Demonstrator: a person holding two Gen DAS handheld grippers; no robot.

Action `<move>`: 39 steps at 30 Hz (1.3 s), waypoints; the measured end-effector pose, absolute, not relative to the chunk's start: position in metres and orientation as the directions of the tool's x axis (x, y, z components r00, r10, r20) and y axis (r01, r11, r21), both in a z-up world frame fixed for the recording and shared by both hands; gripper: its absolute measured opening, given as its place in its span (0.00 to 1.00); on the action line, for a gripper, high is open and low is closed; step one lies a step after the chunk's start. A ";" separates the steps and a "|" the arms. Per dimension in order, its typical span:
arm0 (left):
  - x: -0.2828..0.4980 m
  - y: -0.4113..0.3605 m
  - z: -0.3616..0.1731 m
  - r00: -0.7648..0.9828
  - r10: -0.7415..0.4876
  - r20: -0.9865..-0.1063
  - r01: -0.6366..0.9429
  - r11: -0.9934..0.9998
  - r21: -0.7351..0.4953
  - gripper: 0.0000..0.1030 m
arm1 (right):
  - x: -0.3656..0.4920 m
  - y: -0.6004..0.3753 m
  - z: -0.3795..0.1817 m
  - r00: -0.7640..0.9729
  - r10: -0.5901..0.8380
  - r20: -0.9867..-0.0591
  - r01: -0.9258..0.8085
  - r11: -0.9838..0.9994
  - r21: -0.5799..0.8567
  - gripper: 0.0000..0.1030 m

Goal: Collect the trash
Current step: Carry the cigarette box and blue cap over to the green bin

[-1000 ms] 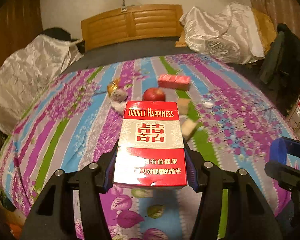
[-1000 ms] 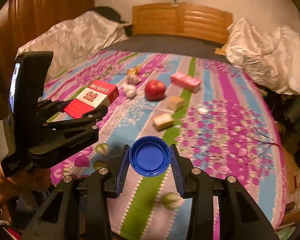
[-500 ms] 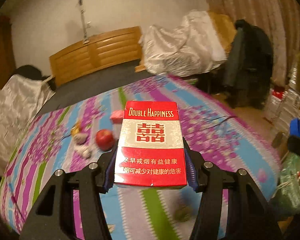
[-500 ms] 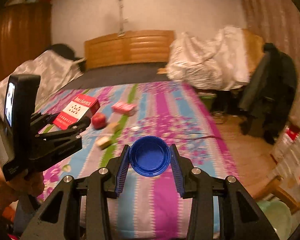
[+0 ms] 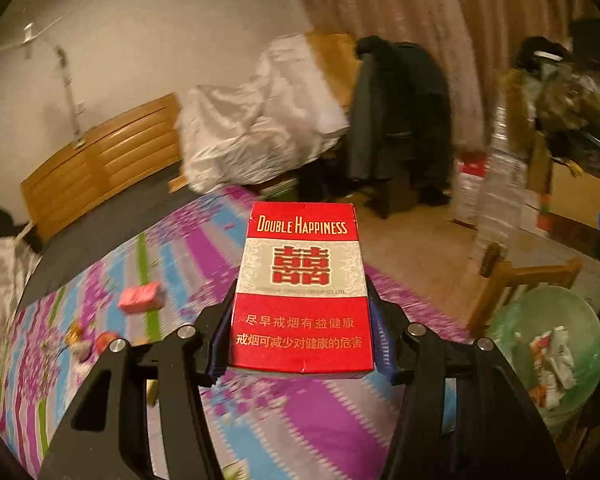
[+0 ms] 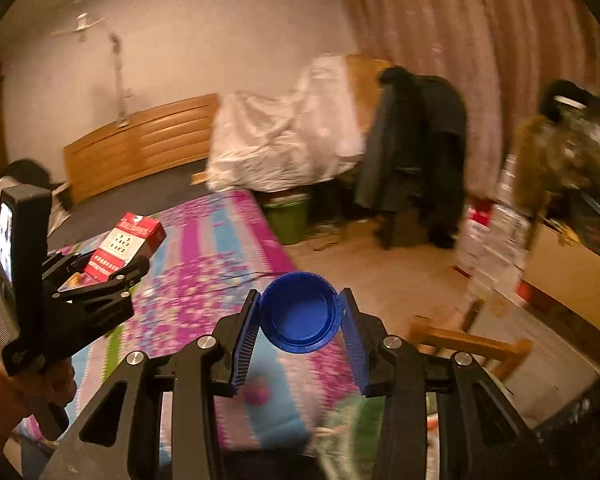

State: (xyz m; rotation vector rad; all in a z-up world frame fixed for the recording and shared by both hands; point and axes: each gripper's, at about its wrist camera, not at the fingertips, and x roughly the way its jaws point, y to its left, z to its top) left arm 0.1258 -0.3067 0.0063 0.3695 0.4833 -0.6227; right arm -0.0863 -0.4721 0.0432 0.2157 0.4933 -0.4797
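Both grippers loaded, mid-carry, frames blurred.

Left gripper (image 5: 302, 340): jaws pinching the red Double Happiness cigarette pack (image 5: 303, 288) across its width, pads on the two long edges. Pack's long axis runs straight out along the fingers, printed face up, top end far from the camera. It also shows at far left in the right wrist view (image 6: 134, 242), clamped the same way.

Right gripper (image 6: 300, 344): jaws pinching the blue bottle cap (image 6: 298, 314) by its rim, open side facing the camera. Pads touch the rim on both sides.

Target, as I read it: the green-bagged trash bin (image 5: 552, 354) on the floor just off the bed's right edge, next to a wooden stool (image 5: 516, 280). It already has crumpled wrappers in it. In the left wrist view it sits low and to the right of the pack, below jaw level. In the right wrist view only a blurred green patch (image 6: 356, 420) shows directly under the jaws; probably the same bag, can't confirm.

Key relation: bin lies right and down from the left jaws, nearly underneath the right ones. So the right hand looks nearer and the cap should go first.

Leftovers on the striped bedspread (image 5: 172, 264), far left: pink packet (image 5: 140, 299), apple (image 5: 106, 340), small scraps.
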 end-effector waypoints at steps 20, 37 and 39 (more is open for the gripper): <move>0.035 -0.449 0.001 0.584 -0.628 -0.514 0.807 0.518 0.285 0.52 | -0.195 -0.575 0.025 0.620 -0.588 -0.520 0.719 0.691 0.075 0.40; 0.004 -0.481 -0.021 0.508 -0.658 -0.556 0.861 0.405 0.308 0.52 | -0.218 -0.602 -0.004 0.545 -0.586 -0.599 0.771 0.631 0.084 0.40; 0.003 -0.483 -0.023 0.503 -0.657 -0.561 0.864 0.399 0.307 0.52 | -0.218 -0.602 -0.008 0.545 -0.578 -0.607 0.769 0.633 0.089 0.40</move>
